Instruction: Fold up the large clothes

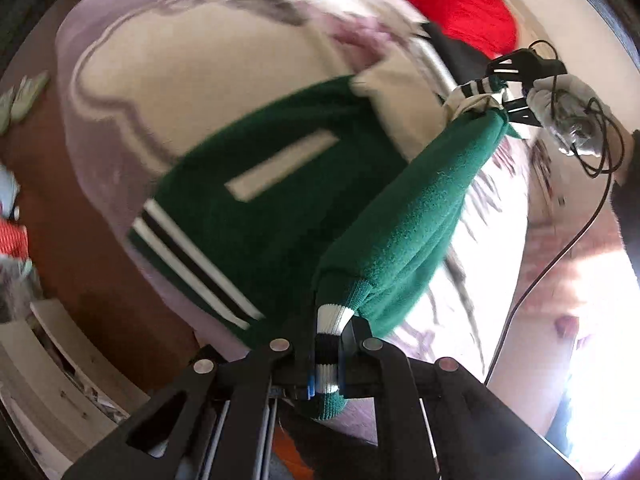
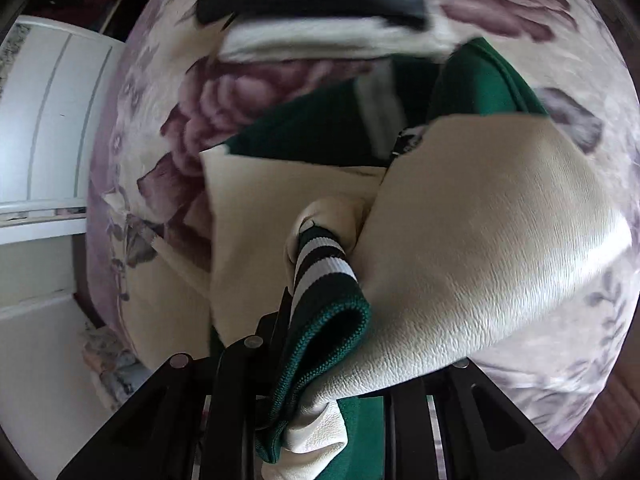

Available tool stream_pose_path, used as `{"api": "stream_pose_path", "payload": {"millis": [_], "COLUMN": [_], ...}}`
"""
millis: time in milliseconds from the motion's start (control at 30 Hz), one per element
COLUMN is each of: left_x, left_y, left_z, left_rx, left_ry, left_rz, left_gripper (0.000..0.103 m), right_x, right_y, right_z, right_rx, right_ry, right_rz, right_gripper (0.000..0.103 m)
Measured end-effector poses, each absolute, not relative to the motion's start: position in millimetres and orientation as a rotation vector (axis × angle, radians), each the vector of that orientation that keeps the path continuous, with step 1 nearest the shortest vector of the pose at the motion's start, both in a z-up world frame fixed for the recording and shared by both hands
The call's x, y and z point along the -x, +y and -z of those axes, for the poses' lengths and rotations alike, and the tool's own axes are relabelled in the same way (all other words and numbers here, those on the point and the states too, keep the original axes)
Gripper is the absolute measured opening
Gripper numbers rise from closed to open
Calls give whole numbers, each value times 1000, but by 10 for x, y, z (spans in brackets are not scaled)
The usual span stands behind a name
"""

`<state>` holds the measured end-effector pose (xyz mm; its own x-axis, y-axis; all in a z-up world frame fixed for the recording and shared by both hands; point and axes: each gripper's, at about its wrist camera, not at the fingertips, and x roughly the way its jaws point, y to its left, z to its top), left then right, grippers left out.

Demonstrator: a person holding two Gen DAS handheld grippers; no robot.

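A green varsity jacket (image 1: 280,200) with cream sleeves (image 2: 480,240) and striped black-and-white ribbing lies partly on a floral bedspread (image 1: 180,80). My left gripper (image 1: 328,364) is shut on the jacket's striped hem ribbing and holds a stretch of green cloth taut above the bed. My right gripper (image 2: 308,320) is shut on a striped cuff (image 2: 320,264) bunched with cream sleeve and green cloth. The right gripper also shows in the left wrist view (image 1: 508,88), held by a gloved hand, at the far end of the taut cloth.
A red cushion (image 1: 452,0) lies at the bed's far side. A folded black and white garment (image 2: 320,12) lies on the bedspread (image 2: 200,92). A white cabinet (image 2: 48,120) stands beside the bed. A cable (image 1: 560,256) hangs from the right gripper. Brown floor (image 1: 80,240) lies left.
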<state>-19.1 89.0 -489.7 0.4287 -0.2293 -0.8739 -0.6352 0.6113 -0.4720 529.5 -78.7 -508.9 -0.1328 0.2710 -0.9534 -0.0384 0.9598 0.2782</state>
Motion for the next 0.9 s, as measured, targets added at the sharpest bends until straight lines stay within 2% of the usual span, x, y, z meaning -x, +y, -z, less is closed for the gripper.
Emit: {"api": "stream_pose_path", "payload": {"millis": [167,333,433,467,500,567,600,667,700,733,900], "left_x": [250,270,412,453,514,623,668,722,762,778,504], "left_y": [1453,1792,1877,1879,1896,1922,1923,1968,1991,2021,2016], "left_z": [5554,6102,6128,6097,6052,5985,5949,5912,5882,5880,5940], "left_rx": [1012,1152,1238,1246,1250,1306,1326,1347,1354,1355,1272], "left_ry": [1165,1190,1165,1163,1161,1141,1148,1136,1132,1123,1170], "left_rz": [-374,-360,-332,-320,-319,-276,-269,-260,-255,-251,-233], "left_gripper": [4,6,7,9,10,13,19,31,50,62,62], "right_x": [-5280,-5270,-5302,-5315,-5324,-5331,-5324,-5287,-5236,-5176,-4540], "right_y": [305,671,728,714,695,585,514,365,239,124,-594], "right_z": [5673,6062,6071,6050,6031,5893,5814,5624,5473,5361,5194], "right_rx": [-75,5,23,11,-4,-142,-206,-265,-290,-301,-274], "right_ry": [1713,1714,1750,1774,1787,1835,1852,1857,1838,1821,1786], "right_rz": [-131,-32,-58,-90,-119,-290,-350,-431,-473,-499,-487], "right_gripper": [22,25,34,40,53,70,74,75,76,77,80]}}
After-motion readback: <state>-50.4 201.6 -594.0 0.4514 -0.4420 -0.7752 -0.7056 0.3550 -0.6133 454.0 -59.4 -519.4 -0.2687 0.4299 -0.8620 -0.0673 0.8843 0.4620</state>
